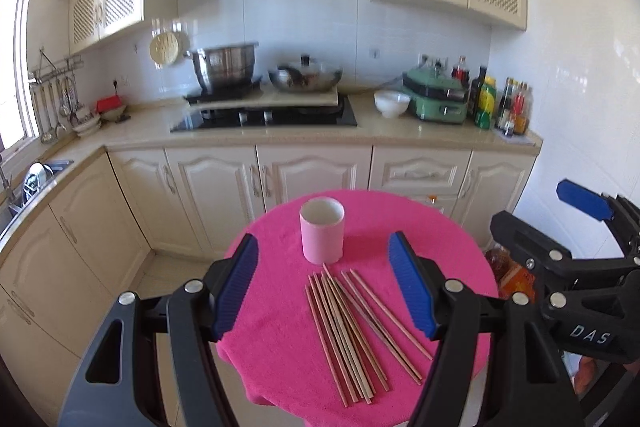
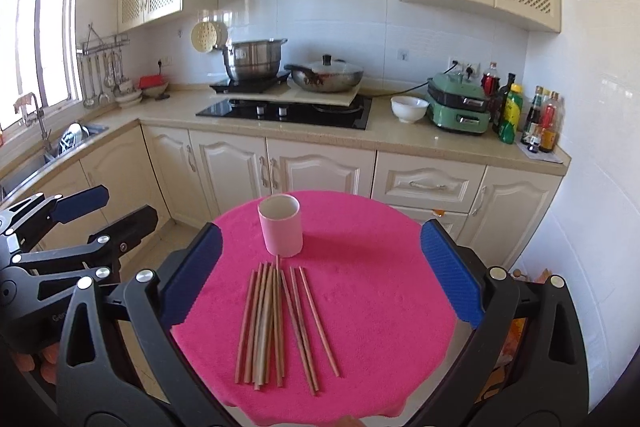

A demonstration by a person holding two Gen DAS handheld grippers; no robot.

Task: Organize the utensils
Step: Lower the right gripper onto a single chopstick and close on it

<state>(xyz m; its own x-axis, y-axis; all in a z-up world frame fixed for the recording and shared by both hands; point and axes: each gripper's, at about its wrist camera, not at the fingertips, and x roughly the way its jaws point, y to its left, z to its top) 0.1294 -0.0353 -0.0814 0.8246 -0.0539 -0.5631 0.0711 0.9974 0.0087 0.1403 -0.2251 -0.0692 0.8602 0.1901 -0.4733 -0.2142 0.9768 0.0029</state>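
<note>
1. Both tongs are spread wide and carry nothing. The left gripper (image 1: 322,283) hangs above the near half of the round table; the right gripper (image 2: 322,273) hangs beside it, at much the same height, with a wider gap between its blue pads.

2. Chopsticks (image 1: 352,331) lie flat on the pink cloth (image 1: 272,347), below and between the fingers of each tong. In the right wrist view the chopsticks (image 2: 276,323) form a tight bundle with a few strays fanned out toward the right finger. None is touched by either tong.

3. The pink cup (image 1: 322,235) stands upright just beyond the far tips of the chopsticks, ahead of both tongs. One stick tip reaches almost to its base; contact cannot be confirmed. What shows of the cup's (image 2: 280,226) white interior is bare, and no stick rises above the rim; the bottom is hidden.

4. Assessment: the task stands at its outset. No chopstick is yet in the cup, and the step in hand appears to be the approach for a first pick.

5. Next move, as judged: one tong must descend, straddle a stick or a small group across its length, and close firmly. Thin sticks on soft cloth may roll or slip, and neighbours may be dragged along.

6. The stick must then be turned upright and lowered into the cup without tipping it.
</note>
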